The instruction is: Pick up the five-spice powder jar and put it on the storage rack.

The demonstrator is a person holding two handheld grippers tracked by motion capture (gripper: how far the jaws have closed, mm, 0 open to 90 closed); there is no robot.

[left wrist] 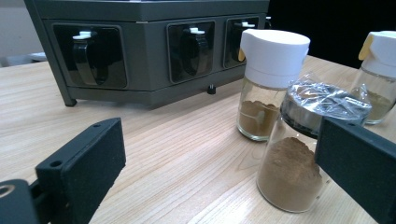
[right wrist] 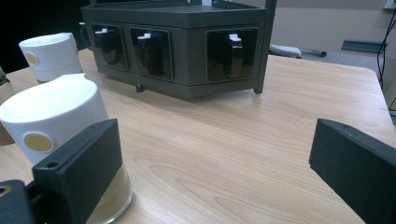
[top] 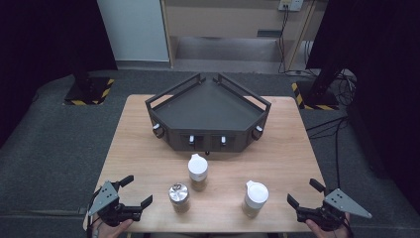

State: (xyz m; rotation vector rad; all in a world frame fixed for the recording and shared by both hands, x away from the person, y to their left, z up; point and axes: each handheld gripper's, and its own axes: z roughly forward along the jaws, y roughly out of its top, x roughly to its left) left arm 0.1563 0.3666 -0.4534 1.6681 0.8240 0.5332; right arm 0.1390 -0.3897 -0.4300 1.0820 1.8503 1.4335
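Three glass spice jars stand on the wooden table (top: pixel 143 148). A white-capped jar (top: pixel 198 171) is in the middle, a foil-topped jar (top: pixel 179 197) sits nearer and to its left, and another white-capped jar (top: pixel 255 198) is at the right. My left gripper (top: pixel 138 189) rests open at the front left, a short way left of the foil jar. My right gripper (top: pixel 301 191) is open at the front right, just right of the second white-capped jar. In the left gripper view the foil jar (left wrist: pixel 292 163) stands partly behind the right jaw. In the right gripper view the white-capped jar (right wrist: pixel 53 119) sits behind the left jaw.
A dark grey angular rack (top: pixel 208 111) with several recessed handle slots along its front stands at the back middle of the table. Bare wood lies between it and the jars. Black stands with hazard-striped bases (top: pixel 89 91) and cables are on the floor beyond.
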